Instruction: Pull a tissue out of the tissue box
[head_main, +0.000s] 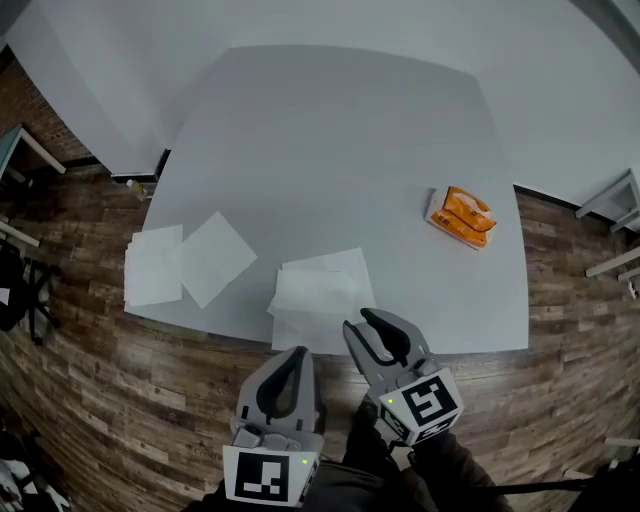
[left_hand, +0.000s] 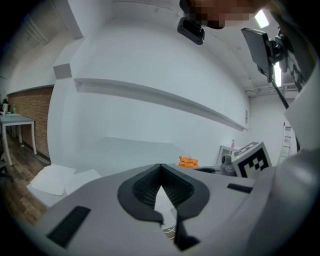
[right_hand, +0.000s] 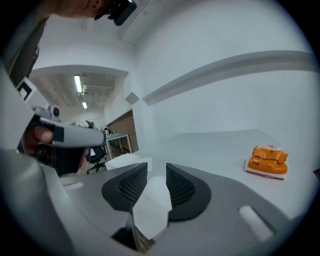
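Hovering at the near edge of the table (head_main: 330, 130), both grippers are clear of the work. The left gripper (left_hand: 160, 167) has its ribbed black pads tip to tip with nothing between them. The right gripper (right_hand: 156, 167) stands wide apart and grips nothing; the white seen in its gap is paper lying on the table below. Just ahead, a loose pile of tissues (head_main: 320, 285) lies creased and thin, reaching the table edge and seemingly lapping over it. To the left lie two more sheets (head_main: 215, 255), flat and square. Farther off to the right, well apart from both grippers, sits the tissue box (head_main: 462, 215): orange, soft and crumpled on top, more pack than stiff carton, on a smooth matte grey top. Risks as I judge them: the box looks light, so a one-sided pull may drag or lift it whole, since nothing steadies it. Thin paper may tear if pinched at a corner and pulled fast. A gripper brushing the near pile on its way out could sweep sheets onto the plank floor (head_main: 120, 380).
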